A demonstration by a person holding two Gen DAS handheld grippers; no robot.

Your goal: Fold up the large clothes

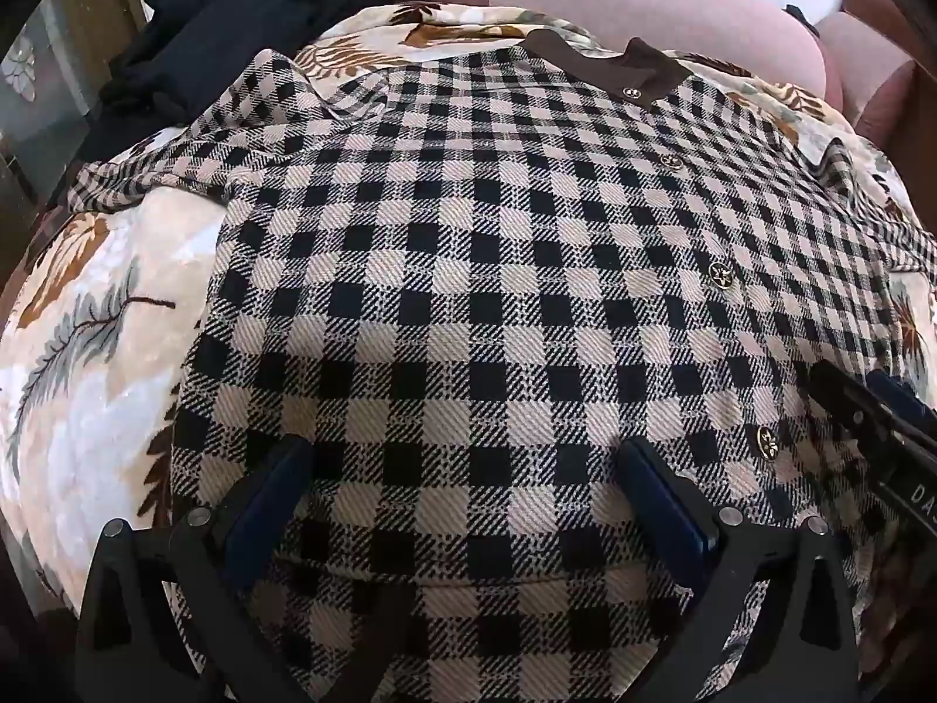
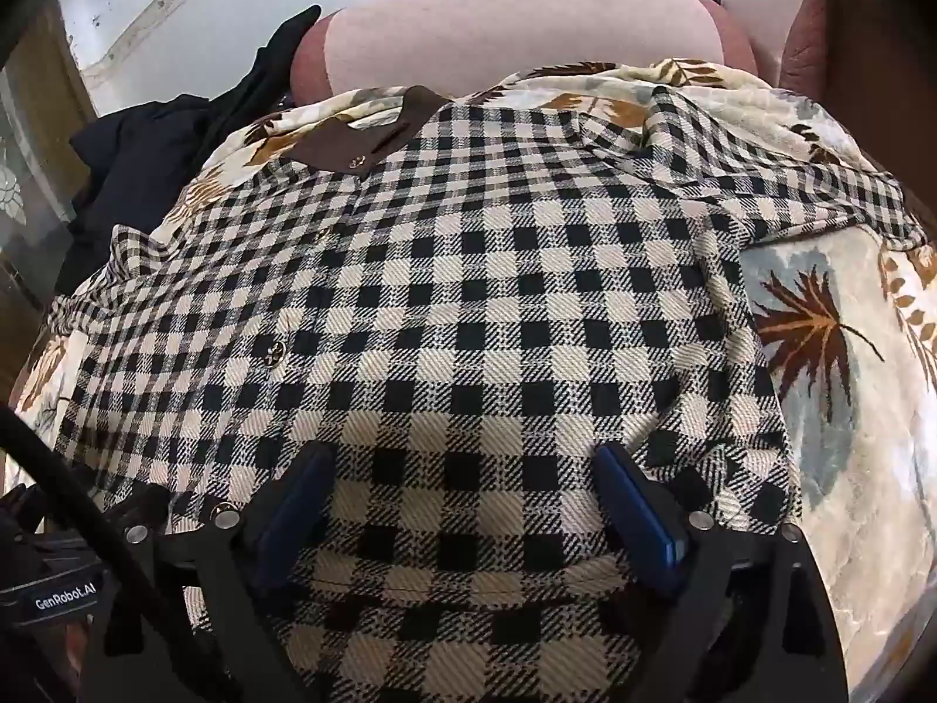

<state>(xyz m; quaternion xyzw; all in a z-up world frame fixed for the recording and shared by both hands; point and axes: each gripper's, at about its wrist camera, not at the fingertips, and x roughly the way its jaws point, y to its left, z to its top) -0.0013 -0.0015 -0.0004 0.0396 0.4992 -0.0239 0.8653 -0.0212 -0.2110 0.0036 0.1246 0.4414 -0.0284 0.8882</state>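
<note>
A large black-and-beige checked shirt (image 1: pixel 498 269) with a brown collar (image 1: pixel 603 61) and gold buttons lies spread flat, collar at the far end; it also shows in the right wrist view (image 2: pixel 498 304). My left gripper (image 1: pixel 465 457) is open, its fingers straddling the shirt's near hem on the left half. My right gripper (image 2: pixel 465 460) is open over the near hem on the right half. The right gripper's fingers show at the right edge of the left wrist view (image 1: pixel 867 410).
The shirt lies on a cream blanket with a leaf print (image 1: pixel 88 351) (image 2: pixel 831 351). A dark garment (image 1: pixel 222 17) is heaped at the far left. A pink sofa back (image 2: pixel 527 29) runs behind. A glass table (image 2: pixel 23 176) stands at the left.
</note>
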